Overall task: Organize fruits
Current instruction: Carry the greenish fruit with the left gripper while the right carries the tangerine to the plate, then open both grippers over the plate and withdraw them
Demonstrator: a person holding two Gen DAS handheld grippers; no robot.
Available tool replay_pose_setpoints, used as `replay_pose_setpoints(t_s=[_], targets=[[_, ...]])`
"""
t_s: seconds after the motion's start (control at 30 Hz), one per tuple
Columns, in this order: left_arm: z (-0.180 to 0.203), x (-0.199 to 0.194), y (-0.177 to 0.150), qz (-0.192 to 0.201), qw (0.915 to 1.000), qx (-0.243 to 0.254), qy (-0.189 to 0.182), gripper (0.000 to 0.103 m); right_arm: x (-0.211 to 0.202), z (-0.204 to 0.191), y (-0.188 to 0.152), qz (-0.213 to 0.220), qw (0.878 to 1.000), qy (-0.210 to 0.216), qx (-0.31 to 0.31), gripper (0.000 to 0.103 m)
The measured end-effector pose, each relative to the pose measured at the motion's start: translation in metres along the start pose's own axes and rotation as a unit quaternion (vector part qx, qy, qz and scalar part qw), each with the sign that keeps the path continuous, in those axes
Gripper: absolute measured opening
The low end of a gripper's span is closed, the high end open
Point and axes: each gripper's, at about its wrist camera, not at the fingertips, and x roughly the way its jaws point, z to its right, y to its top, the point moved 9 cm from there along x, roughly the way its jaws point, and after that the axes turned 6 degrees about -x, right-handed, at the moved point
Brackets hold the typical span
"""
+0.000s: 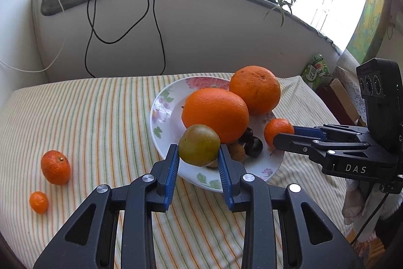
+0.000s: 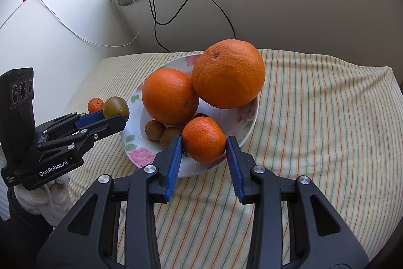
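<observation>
We are gripping a green fruit (image 1: 199,145) in the left gripper (image 1: 199,158) and a tangerine (image 2: 203,139) in the right gripper (image 2: 204,145), both over the plate (image 1: 161,107) where fruits are being gathered.

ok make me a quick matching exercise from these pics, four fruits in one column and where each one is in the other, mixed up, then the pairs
Things:
1. green-brown fruit
2. small mandarin
3. two big oranges
4. tiny kumquat

Places:
A. on the striped cloth, away from the plate
B. between the left gripper pads
C. between the right gripper pads
D. piled on the flowered plate

Pairs: 1-B, 2-C, 3-D, 4-A
</observation>
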Motion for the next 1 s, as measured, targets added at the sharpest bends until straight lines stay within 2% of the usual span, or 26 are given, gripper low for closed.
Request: replay_pose_setpoints(t_s=[0.2, 0.43, 0.53, 0.6, 0.77, 0.83, 0.9, 1.0], targets=[[0.002, -0.001, 0.001, 0.000, 1.0000, 0.003, 0.001, 0.031, 0.001, -0.001, 0.001, 0.000, 1.000, -0.003, -0.004, 0.038], [0.002, -0.006, 0.004, 0.010, 0.9999, 0.007, 0.003, 0.049, 0.002, -0.002, 0.001, -0.001, 1.000, -0.007, -0.009, 0.038], [0.002, -0.008, 0.005, 0.013, 0.9999, 0.008, 0.004, 0.051, -0.001, -0.003, 0.002, 0.009, 1.000, -0.010, -0.012, 0.054], [0.002, -0.010, 0.005, 0.015, 0.9998, 0.009, 0.005, 0.056, -0.004, -0.003, 0.004, 0.016, 1.000, -0.012, -0.015, 0.064], [0.001, -0.014, 0.005, 0.019, 0.9997, 0.008, 0.008, 0.065, -0.008, -0.007, 0.006, 0.022, 0.999, -0.016, -0.025, 0.068], [0.001, -0.015, 0.005, 0.020, 0.9997, 0.009, 0.010, 0.066, -0.009, -0.009, 0.005, 0.023, 0.999, -0.019, -0.028, 0.069], [0.001, -0.017, 0.005, 0.021, 0.9997, 0.010, 0.012, 0.067, -0.011, -0.011, 0.005, 0.027, 0.999, -0.021, -0.030, 0.078], [0.000, -0.021, 0.006, 0.025, 0.9995, 0.008, 0.015, 0.071, -0.013, -0.012, 0.004, 0.032, 0.999, -0.022, -0.031, 0.080]])
